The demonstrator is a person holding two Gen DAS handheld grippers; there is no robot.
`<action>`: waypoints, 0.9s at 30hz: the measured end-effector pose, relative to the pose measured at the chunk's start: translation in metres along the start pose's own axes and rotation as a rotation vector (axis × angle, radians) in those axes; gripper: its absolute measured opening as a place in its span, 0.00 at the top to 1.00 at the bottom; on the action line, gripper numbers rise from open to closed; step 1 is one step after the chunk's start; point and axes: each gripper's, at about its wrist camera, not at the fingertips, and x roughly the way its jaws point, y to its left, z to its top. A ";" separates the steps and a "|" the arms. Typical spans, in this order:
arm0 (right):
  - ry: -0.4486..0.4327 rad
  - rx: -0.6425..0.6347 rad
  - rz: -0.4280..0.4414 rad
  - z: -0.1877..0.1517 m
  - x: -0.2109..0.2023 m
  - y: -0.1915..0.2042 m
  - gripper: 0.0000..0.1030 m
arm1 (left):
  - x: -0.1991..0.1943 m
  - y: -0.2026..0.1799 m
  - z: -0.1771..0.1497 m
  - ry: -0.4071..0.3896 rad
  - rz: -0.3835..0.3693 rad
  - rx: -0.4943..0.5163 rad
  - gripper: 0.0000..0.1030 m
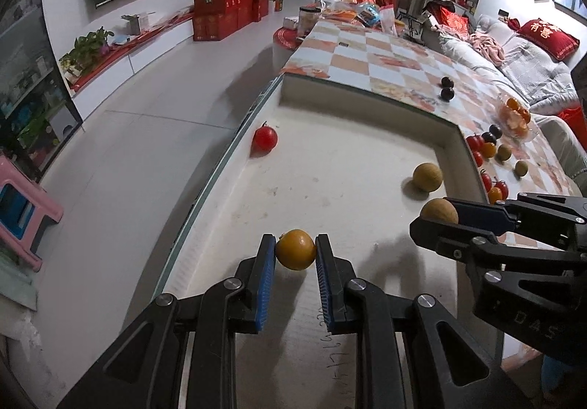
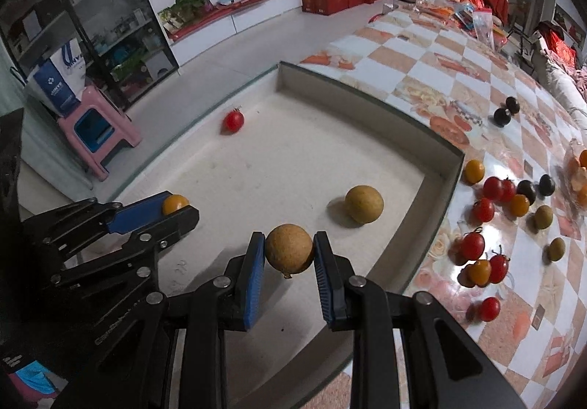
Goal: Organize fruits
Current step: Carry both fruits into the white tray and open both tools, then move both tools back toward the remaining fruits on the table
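My left gripper (image 1: pixel 295 249) is shut on a small orange tomato (image 1: pixel 295 249), held above the white shallow box (image 1: pixel 330 159); it also shows in the right wrist view (image 2: pixel 175 205). My right gripper (image 2: pixel 289 250) is shut on a tan longan (image 2: pixel 289 249), also over the box; it shows in the left wrist view (image 1: pixel 438 212). Inside the box lie a red tomato (image 1: pixel 265 138) at the far left and another tan longan (image 2: pixel 364 204) near the right wall.
On the checkered tablecloth (image 2: pixel 458 53) right of the box lie several red tomatoes (image 2: pixel 472 245), orange tomatoes (image 2: pixel 473 171), dark fruits (image 2: pixel 502 115) and longans (image 2: pixel 543 216). A clear bowl of orange fruit (image 1: pixel 515 113) stands further right. A pink stool (image 2: pixel 95 126) stands on the floor.
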 end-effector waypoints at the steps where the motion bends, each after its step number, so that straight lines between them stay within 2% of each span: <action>1: 0.008 0.001 -0.002 0.000 0.003 0.000 0.72 | 0.001 0.000 0.000 0.005 -0.001 0.004 0.77; 7: 0.046 -0.021 -0.032 -0.005 0.017 0.002 0.70 | 0.006 -0.006 -0.004 0.022 0.023 0.041 0.77; 8: 0.045 -0.021 -0.029 -0.005 0.016 0.003 0.67 | 0.006 -0.007 -0.005 0.022 0.026 0.050 0.77; 9: 0.044 -0.020 -0.028 -0.005 0.016 0.003 0.54 | 0.006 -0.008 -0.005 0.020 0.030 0.056 0.77; 10: 0.042 -0.020 -0.030 -0.005 0.014 0.002 0.46 | 0.005 -0.008 -0.005 0.021 0.035 0.059 0.76; 14: 0.028 -0.012 -0.035 -0.005 0.009 -0.002 0.38 | 0.005 -0.006 -0.004 0.031 0.032 0.051 0.75; 15: 0.021 -0.010 -0.036 -0.004 0.007 -0.002 0.38 | 0.005 -0.007 -0.003 0.032 0.038 0.054 0.72; 16: 0.011 -0.009 -0.048 -0.004 0.004 -0.003 0.38 | 0.004 -0.007 -0.003 0.030 0.061 0.055 0.60; 17: 0.000 -0.005 -0.059 -0.004 0.001 -0.005 0.38 | 0.005 -0.006 -0.002 0.027 0.082 0.051 0.42; 18: -0.008 0.002 -0.055 -0.003 -0.002 -0.008 0.36 | 0.004 -0.003 -0.002 0.019 0.093 0.044 0.35; 19: -0.017 0.014 -0.045 -0.002 -0.006 -0.010 0.29 | 0.002 -0.001 -0.002 0.009 0.092 0.035 0.26; 21: -0.041 0.043 -0.021 -0.001 -0.015 -0.016 0.18 | -0.001 0.002 -0.002 0.002 0.064 0.022 0.23; 27: -0.101 0.065 -0.033 -0.004 -0.043 -0.027 0.18 | -0.009 -0.017 -0.001 0.001 0.059 0.063 0.23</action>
